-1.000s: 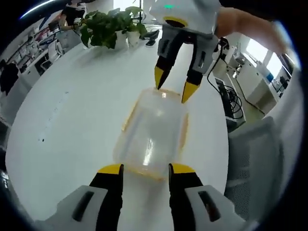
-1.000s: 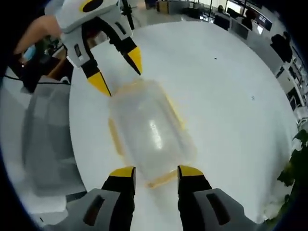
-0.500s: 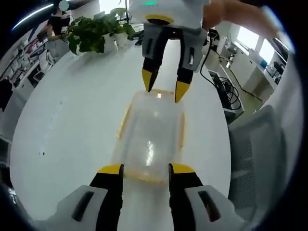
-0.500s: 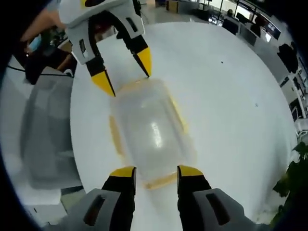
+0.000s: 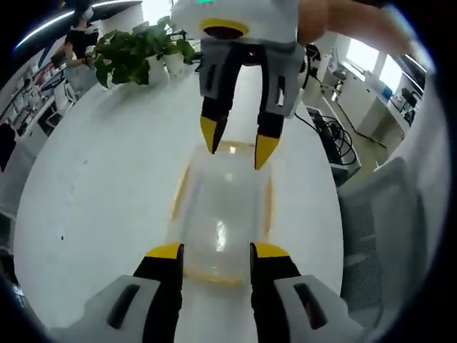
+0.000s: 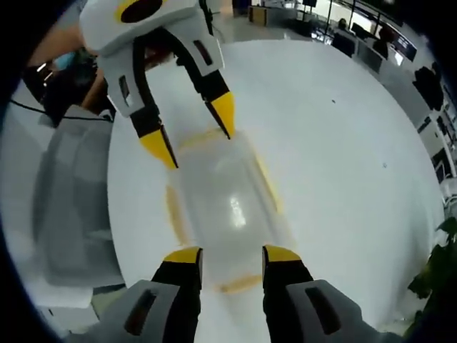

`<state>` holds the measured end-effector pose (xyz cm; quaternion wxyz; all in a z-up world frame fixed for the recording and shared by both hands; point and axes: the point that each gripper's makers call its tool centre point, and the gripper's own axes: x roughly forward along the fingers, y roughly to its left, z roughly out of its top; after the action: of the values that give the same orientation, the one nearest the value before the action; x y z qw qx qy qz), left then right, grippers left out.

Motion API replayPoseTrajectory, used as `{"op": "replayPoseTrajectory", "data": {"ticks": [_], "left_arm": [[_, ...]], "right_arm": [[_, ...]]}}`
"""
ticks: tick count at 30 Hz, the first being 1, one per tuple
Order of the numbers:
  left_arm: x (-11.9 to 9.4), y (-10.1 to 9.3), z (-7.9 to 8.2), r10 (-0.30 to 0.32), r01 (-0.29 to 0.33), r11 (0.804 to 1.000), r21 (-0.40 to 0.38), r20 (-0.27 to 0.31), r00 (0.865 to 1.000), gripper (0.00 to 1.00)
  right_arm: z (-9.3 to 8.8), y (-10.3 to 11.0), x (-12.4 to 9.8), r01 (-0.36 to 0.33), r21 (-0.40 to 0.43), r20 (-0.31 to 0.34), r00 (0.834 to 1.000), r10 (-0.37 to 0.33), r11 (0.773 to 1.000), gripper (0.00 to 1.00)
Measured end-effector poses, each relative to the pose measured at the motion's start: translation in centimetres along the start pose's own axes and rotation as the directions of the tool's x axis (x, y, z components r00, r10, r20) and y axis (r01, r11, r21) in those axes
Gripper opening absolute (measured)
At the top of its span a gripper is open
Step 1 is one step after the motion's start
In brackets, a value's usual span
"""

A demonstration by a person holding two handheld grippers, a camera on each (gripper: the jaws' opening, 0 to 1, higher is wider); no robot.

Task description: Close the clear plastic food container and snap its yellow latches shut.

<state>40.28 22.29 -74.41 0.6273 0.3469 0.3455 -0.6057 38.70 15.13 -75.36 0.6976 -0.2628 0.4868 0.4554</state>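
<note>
Since the earlier frame, both hand-held grippers have been brought closer over the container's ends. On the white table [image 5: 93,186], the clear container [image 5: 223,214] is laid lengthwise between left hand-held gripper [image 5: 208,251] and right hand-held gripper [image 6: 230,256], both with jaws apart.

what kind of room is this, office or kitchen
Most likely an open-plan office: a large white table holding potted plants, a grey mesh office chair beside it, and rows of desks with monitors behind.
</note>
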Motion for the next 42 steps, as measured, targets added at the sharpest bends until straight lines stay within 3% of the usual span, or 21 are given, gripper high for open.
{"op": "replayPoseTrajectory", "data": {"ticks": [18, 42], "left_arm": [[1.2, -0.8, 2.1, -0.014, 0.014, 1.0, -0.002, 0.043, 0.999, 0.36], [1.9, -1.2, 1.7, 0.008, -0.007, 1.0, -0.024, 0.046, 0.999, 0.34]], "right_arm": [[2.1, 0.0, 0.8, -0.014, -0.007, 0.047, 0.999, 0.014, 1.0, 0.32], [3.1, -0.7, 1.0, -0.013, 0.006, 0.079, 0.997, 0.013, 1.0, 0.32]]}}
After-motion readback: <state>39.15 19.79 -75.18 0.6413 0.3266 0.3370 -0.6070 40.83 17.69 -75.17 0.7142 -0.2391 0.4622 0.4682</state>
